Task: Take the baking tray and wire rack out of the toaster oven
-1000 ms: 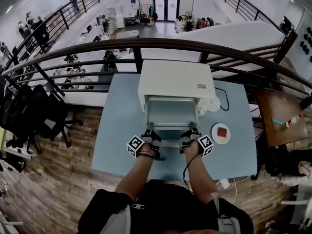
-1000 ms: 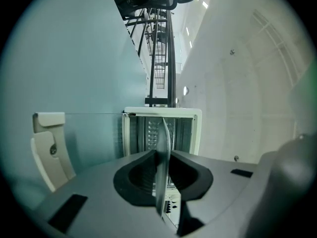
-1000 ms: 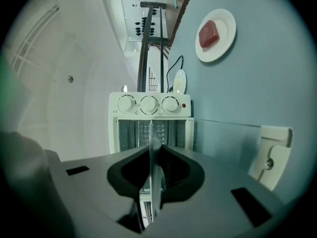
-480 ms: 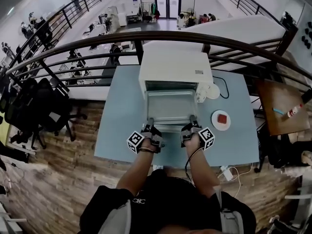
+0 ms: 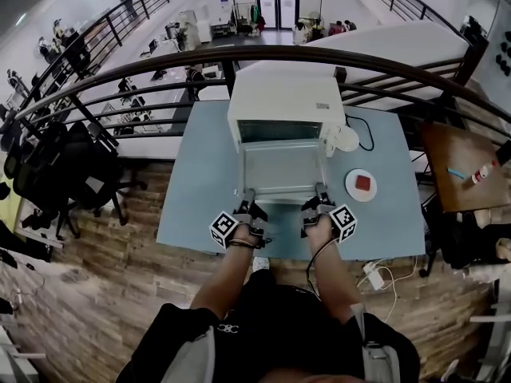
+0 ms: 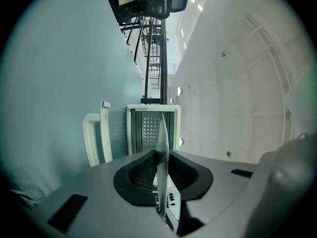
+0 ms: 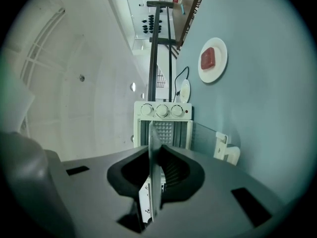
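Baking tray: the baking tray (image 5: 283,170) hangs level over the dropped door (image 6: 105,133), most of it out of the toaster oven (image 5: 287,106); its far edge looks to be at or just inside the mouth
Left gripper: the left gripper (image 5: 248,196) has its pads pinched narrow on the thin near rim, at the left corner
Right gripper: the right gripper (image 5: 320,194) is clamped the same way at the right corner
Key relation: the tray stretches away from both sets of fingers toward the oven, its near edge running left to right between them; neither hand is nearer
Wire rack: I cannot make it out inside the cavity
Next move: likely a straight, even pull toward the near side of the table (image 5: 200,182), keeping clear of the plate (image 5: 362,185) on the right
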Action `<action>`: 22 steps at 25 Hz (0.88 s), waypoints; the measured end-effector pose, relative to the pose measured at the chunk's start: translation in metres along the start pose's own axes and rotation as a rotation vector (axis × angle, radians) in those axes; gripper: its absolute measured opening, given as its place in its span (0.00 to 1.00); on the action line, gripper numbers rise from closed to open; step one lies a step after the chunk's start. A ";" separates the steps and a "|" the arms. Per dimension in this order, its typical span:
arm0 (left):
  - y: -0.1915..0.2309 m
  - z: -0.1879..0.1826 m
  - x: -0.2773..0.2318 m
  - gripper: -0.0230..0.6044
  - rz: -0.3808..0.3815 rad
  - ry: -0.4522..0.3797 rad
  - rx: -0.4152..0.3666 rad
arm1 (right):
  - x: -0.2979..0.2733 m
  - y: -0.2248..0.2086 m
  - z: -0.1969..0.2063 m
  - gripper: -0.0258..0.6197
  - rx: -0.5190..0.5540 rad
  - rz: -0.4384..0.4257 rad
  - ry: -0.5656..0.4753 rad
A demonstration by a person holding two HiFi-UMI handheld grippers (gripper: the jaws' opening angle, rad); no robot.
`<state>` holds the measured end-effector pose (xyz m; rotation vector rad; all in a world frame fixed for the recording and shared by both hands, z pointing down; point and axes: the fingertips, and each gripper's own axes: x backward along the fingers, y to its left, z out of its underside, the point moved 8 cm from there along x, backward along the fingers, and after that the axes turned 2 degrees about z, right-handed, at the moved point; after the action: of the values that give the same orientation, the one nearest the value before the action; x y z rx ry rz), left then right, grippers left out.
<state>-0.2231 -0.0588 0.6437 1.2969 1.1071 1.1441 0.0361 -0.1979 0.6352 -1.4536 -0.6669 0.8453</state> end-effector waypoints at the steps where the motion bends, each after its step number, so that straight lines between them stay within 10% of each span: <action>1: -0.001 0.004 0.002 0.14 -0.001 0.005 -0.007 | 0.004 0.001 -0.003 0.12 0.000 -0.002 -0.002; 22: 0.000 0.131 -0.010 0.14 -0.020 0.278 -0.043 | 0.106 -0.016 -0.113 0.12 -0.019 0.016 -0.215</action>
<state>-0.0939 -0.0848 0.6416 1.1133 1.2859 1.3548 0.1899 -0.1737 0.6365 -1.3981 -0.8272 1.0196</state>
